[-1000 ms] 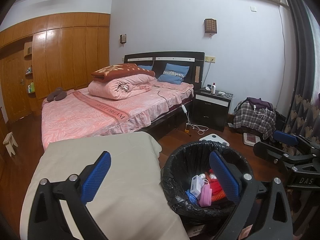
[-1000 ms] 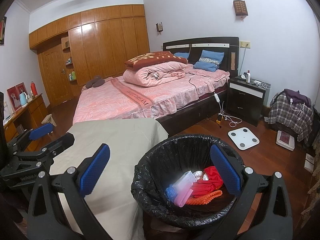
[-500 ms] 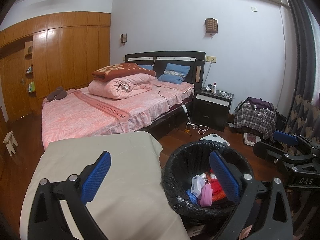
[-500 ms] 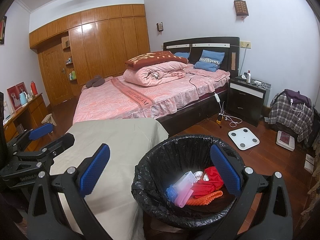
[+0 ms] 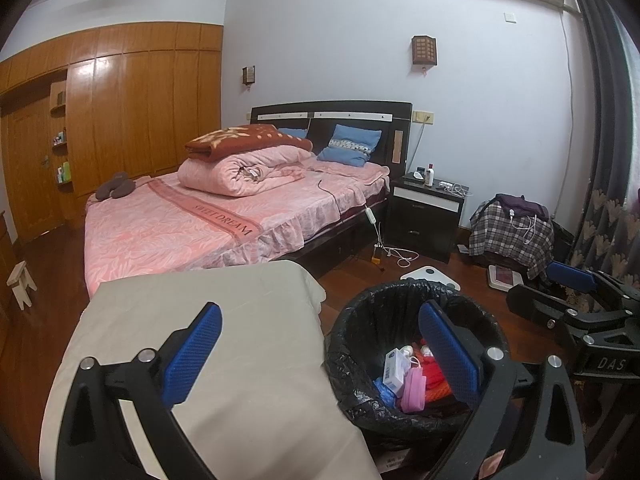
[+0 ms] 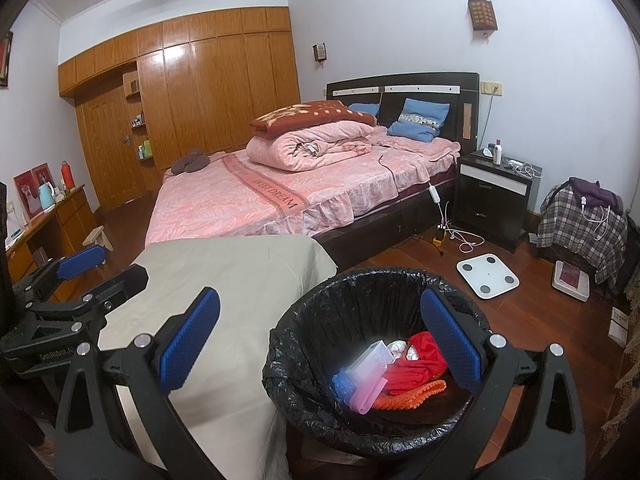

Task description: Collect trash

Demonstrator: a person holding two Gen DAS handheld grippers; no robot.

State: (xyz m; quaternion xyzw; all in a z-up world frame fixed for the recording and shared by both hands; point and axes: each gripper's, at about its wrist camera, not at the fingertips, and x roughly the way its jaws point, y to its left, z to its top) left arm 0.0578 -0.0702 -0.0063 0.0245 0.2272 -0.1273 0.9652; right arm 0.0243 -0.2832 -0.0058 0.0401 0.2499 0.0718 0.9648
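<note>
The round trash bin lined with a crinkled black plastic bag [image 6: 320, 344] stands on the dark wooden floor [image 6: 532, 320], just beside the right edge of a table covered with a plain beige cloth [image 6: 240, 280]. Inside the bin lies a small pile of trash: a crumpled red cloth or wrapper [image 6: 420, 364], an orange knitted-looking piece [image 6: 412, 396] under it, a flat pink item [image 6: 366, 394], a pale translucent small box [image 6: 370, 360] and something blue [image 6: 342, 384] at the left side of the pile. In the left wrist view the same pile shows a white small box with blue print [image 5: 394, 368] next to the pink item [image 5: 414, 390]. The left gripper [image 5: 320, 356] has its two blue-padded fingers spread wide and holds nothing; one finger is over the beige cloth, the other over the bin. The right gripper [image 6: 320, 344] is spread wide in the same way and is empty too, with its right finger over the bin opening. Behind the table stands a bed with a pink patterned cover [image 6: 248, 204], and a white bathroom scale [image 6: 488, 276] lies on the floor beyond the bin.
</note>
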